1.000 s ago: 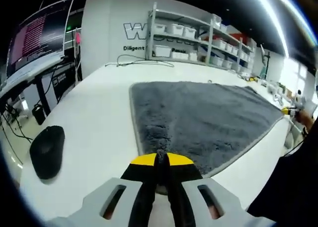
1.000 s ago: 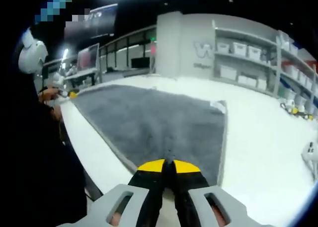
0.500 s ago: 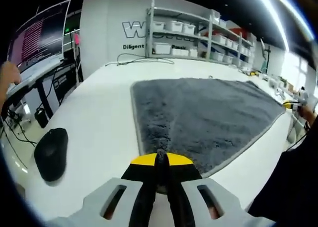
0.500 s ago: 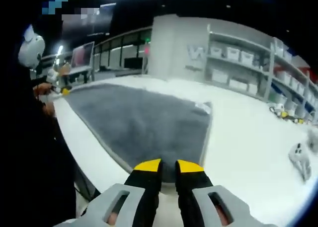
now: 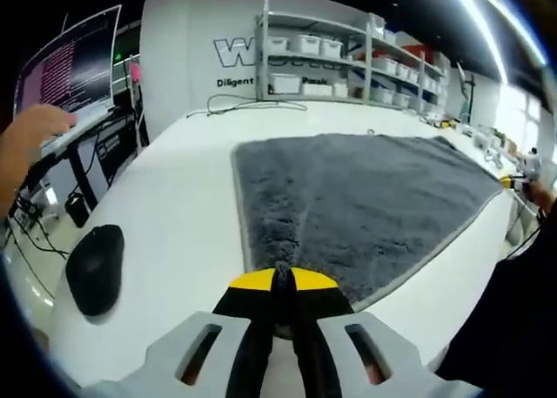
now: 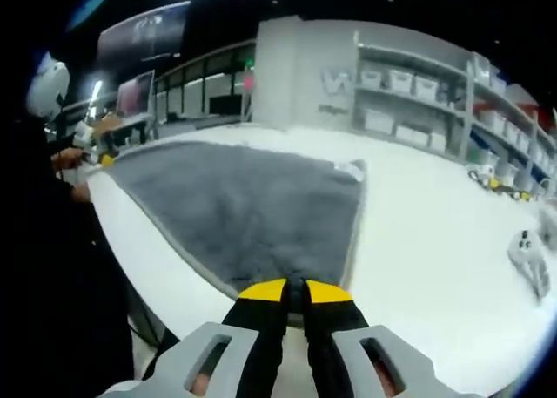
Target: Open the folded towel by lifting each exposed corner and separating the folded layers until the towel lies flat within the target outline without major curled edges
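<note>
A grey towel (image 5: 365, 198) lies spread on the white table (image 5: 174, 206), with a raised ridge running from its near corner toward the middle. My left gripper (image 5: 280, 278) is shut on that near corner. In the right gripper view the same towel (image 6: 235, 206) stretches away from my right gripper (image 6: 296, 286), whose yellow-tipped jaws are shut together on the towel's near corner. The left gripper (image 6: 104, 159) shows small at the towel's far left corner, held by a hand. The right gripper (image 5: 512, 182) shows at the towel's far right corner.
A black mouse (image 5: 94, 280) lies on the table left of the towel. A person's hand (image 5: 30, 141) reaches in near a monitor (image 5: 70, 67). Shelves with white bins (image 5: 322, 63) stand behind. A small white device (image 6: 526, 259) sits on the table to the right.
My right gripper, open half a second ago, has shut again at the towel corner. A hand has come further into the left of the left gripper view. The left gripper stays shut.
</note>
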Motion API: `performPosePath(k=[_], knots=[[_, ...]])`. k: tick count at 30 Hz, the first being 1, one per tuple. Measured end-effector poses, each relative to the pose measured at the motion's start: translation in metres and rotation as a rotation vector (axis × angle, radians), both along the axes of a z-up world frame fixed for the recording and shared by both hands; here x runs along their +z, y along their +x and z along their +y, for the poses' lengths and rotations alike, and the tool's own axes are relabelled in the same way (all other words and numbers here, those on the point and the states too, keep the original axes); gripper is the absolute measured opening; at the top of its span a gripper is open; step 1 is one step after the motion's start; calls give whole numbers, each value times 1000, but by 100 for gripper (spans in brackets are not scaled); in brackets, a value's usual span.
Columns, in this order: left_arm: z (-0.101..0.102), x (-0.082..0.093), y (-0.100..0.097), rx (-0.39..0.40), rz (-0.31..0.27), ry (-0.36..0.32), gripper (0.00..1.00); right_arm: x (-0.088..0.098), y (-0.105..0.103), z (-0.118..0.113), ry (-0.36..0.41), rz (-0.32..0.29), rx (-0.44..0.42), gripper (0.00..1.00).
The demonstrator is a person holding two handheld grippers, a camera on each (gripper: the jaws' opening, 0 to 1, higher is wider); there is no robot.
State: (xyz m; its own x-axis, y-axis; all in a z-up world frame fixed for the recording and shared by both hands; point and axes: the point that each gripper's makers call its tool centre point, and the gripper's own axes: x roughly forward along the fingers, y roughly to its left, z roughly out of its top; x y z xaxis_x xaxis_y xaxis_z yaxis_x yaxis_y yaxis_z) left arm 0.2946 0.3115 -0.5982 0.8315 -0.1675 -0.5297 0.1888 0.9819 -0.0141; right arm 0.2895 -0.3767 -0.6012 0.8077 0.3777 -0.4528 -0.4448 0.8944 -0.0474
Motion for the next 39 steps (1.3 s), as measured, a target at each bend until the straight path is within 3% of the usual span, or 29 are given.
performPosePath(k=[4, 5, 8, 13, 17, 25, 29, 32, 34, 39], knots=[[1, 1, 1, -2, 16, -33, 5, 3, 2, 2, -7, 33, 16, 4], [0, 2, 2, 14, 21, -75, 5, 6, 4, 2, -7, 30, 19, 4], [1, 12, 9, 35, -13, -139, 5, 26, 18, 2, 27, -33, 11, 2], [-3, 19, 16, 17, -19, -138, 5, 44, 34, -2, 9, -71, 20, 0], [-4, 22, 17, 3, -5, -160, 5, 46, 46, -1, -7, -65, 24, 0], [6, 21, -6, -20, 57, -128, 6, 49, 62, 1, -21, -59, 39, 0], [16, 25, -9, -8, 55, -108, 11, 52, 71, 4, -23, -66, 51, 0], [16, 41, 3, 6, -11, -142, 10, 56, 77, 7, -24, -74, 57, 0], [16, 48, 17, -2, -35, -128, 10, 58, 82, 11, -27, -78, 61, 0], [10, 52, 50, -12, -76, -108, 5, 63, 97, 19, -29, -93, 85, 0]])
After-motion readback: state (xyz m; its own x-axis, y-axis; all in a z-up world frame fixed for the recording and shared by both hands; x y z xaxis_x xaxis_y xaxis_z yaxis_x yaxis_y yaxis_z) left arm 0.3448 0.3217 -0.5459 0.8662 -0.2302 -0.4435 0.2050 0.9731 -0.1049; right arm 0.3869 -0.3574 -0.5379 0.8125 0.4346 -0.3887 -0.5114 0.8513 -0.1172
